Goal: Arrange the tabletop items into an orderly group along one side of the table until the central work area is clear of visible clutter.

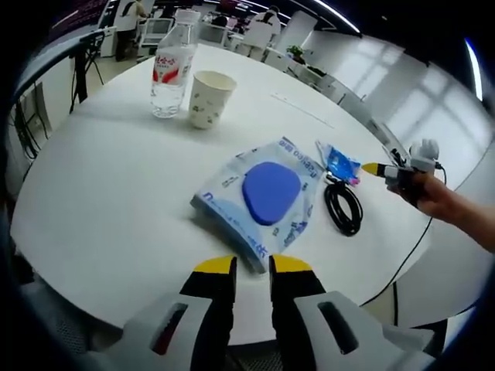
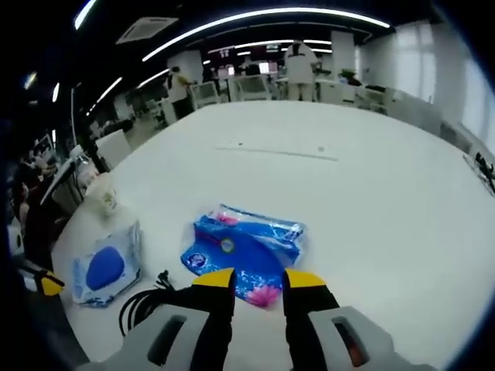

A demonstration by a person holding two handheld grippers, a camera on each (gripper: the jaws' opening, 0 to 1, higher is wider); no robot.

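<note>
Over table (image 1: 116, 201) | left gripper (image 1: 253, 264) jaws narrowly parted, empty | right gripper (image 2: 257, 277) same

wet-wipes pack (image 1: 263, 197) flat, centre | coiled black cable (image 1: 343, 207) beside | tissue pack (image 2: 244, 251) | paper cup (image 1: 209, 98) and water bottle (image 1: 172, 66) upright, adjacent

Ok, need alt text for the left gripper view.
Open left gripper hovers at a blue wipes pack on a white round table; a coiled black cable lies beside it, a water bottle and paper cup beyond.

Premises appear to be an open-plan office: ceiling strip lights (image 2: 255, 17), desk rows with chairs (image 1: 255, 35), large white table (image 2: 371, 193).
</note>
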